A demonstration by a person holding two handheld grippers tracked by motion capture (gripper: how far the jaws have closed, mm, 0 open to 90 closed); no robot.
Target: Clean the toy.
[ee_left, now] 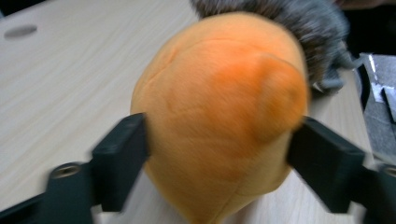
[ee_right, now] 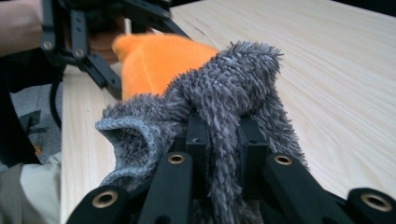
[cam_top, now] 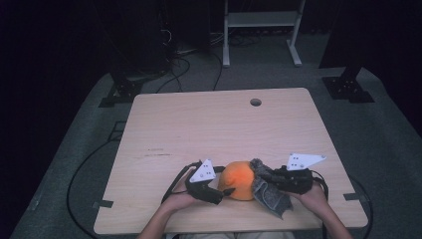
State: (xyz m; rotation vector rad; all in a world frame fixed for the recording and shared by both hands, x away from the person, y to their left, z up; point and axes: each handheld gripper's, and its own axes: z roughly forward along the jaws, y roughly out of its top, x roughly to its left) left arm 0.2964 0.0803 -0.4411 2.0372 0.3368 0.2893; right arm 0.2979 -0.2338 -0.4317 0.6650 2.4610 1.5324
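**Orange plush and grey fuzzy cloth, near edge of the table**

The orange plush sits on the wooden table close to the person's side, right between both grippers. The left gripper has its jaws partway open around the plush, one on each side; can't tell if the pads actually press. The right gripper is clamped tight on a fold of the grey fuzzy cloth, which touches the plush. No readable writing or labels anywhere.

your light wooden table carries an orange plush and grey fuzzy cloth, touching, near its front edge.
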